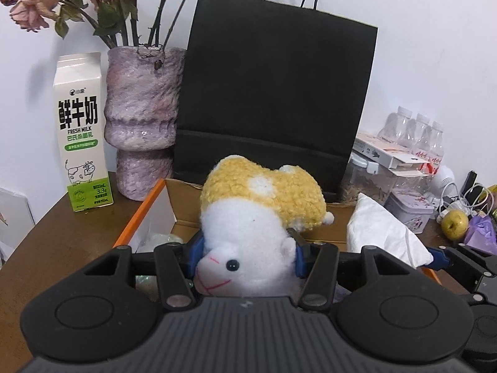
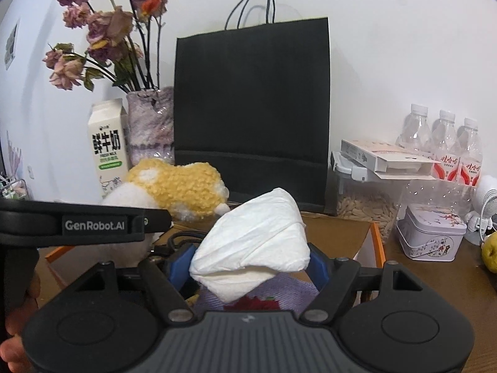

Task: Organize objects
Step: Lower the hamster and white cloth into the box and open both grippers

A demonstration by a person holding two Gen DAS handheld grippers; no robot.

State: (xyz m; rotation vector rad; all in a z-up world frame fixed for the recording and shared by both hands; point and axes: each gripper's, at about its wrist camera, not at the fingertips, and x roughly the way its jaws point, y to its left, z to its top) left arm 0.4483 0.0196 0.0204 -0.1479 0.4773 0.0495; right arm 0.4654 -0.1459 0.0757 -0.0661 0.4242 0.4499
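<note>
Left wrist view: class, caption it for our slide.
Left gripper clamps a white-and-yellow plush sheep above an orange-edged cardboard box.

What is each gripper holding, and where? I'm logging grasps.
Left gripper: plush sheep, clamped at the sides of its head. Right gripper: folded white cloth bundle, gripped across its lower sides.

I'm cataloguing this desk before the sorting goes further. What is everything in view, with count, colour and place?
plush sheep: one, white and yellow, in left gripper, over box
white packet: one, white, in right gripper, over box
cardboard box: one, brown with orange edge, centre front
paper bag: one, black, behind box
vase: one, purple, left of bag, holding dried roses
milk carton: one, white and green, far left
water bottles: three, clear, right rear
tin: one, pale, right
fruit: one, yellow-green, right
left gripper: black, blue pads
right gripper: black, blue pads
</note>
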